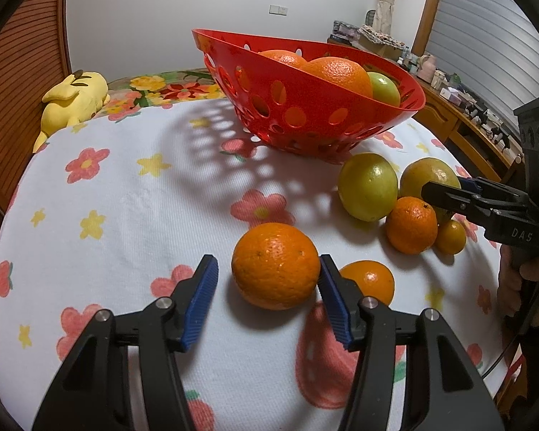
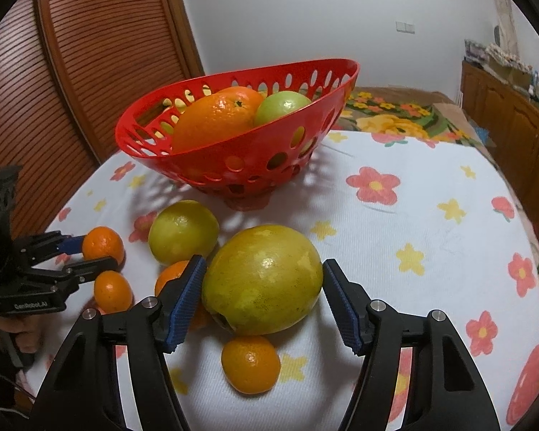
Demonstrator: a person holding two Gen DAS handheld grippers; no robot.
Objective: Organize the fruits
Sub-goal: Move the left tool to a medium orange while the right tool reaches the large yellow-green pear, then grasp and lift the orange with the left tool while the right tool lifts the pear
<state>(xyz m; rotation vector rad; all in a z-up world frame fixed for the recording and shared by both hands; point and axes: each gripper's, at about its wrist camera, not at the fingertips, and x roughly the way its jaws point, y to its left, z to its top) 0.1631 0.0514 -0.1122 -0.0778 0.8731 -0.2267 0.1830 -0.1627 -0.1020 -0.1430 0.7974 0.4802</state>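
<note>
My left gripper [image 1: 266,262] stands open around a large orange [image 1: 276,265] on the flowered cloth. Its right pad touches the peel and a gap shows at the left pad. My right gripper [image 2: 264,264] is open around a big yellow-green citrus [image 2: 262,280]. The left pad sits at its flank and a sliver of cloth shows at the right pad. A red perforated basket [image 1: 215,36] [image 2: 262,143] behind holds oranges and a green fruit. A lime-coloured citrus [image 1: 368,186] [image 2: 183,231] and several mandarins [image 1: 411,224] [image 2: 250,364] lie loose.
A yellow plush toy [image 1: 75,100] lies at the far left of the bed. A slatted wooden door [image 2: 72,72] stands left, and a cluttered wooden sideboard [image 1: 467,107] runs along the right. A hand [image 1: 514,276] holds the right gripper's handle.
</note>
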